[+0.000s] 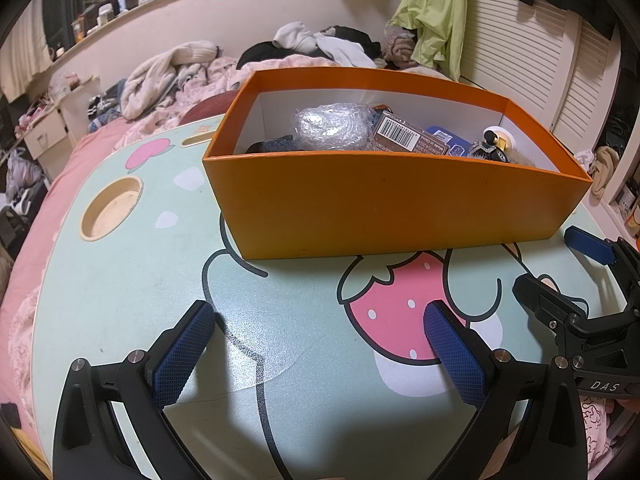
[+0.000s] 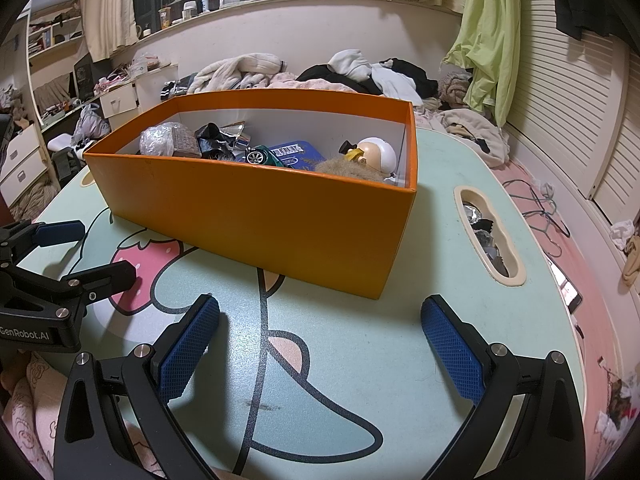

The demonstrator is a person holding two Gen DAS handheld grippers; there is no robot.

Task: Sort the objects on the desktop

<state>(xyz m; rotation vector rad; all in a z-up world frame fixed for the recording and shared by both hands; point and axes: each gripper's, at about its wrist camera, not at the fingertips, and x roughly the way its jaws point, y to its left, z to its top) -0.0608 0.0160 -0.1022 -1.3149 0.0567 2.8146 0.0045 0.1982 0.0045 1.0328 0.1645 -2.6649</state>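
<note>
An orange box (image 1: 384, 204) stands on the mint lap table (image 1: 168, 280); it also shows in the right wrist view (image 2: 248, 216). Inside lie a bubble-wrapped bundle (image 1: 332, 128), a brown barcoded packet (image 1: 412, 138), a blue tin (image 2: 292, 152), a toy car (image 2: 260, 157) and a small figure with a white head (image 2: 376, 154). My left gripper (image 1: 320, 320) is open and empty, low over the table in front of the box. My right gripper (image 2: 320, 316) is open and empty, near the box's front right corner. Each gripper shows at the edge of the other's view.
The table has a round cup recess (image 1: 112, 208) at the left and a long slot (image 2: 490, 236) at the right holding crumpled bits. The table rests on a pink bed with piled clothes (image 2: 360, 72) behind. A louvred door (image 2: 560, 92) is to the right.
</note>
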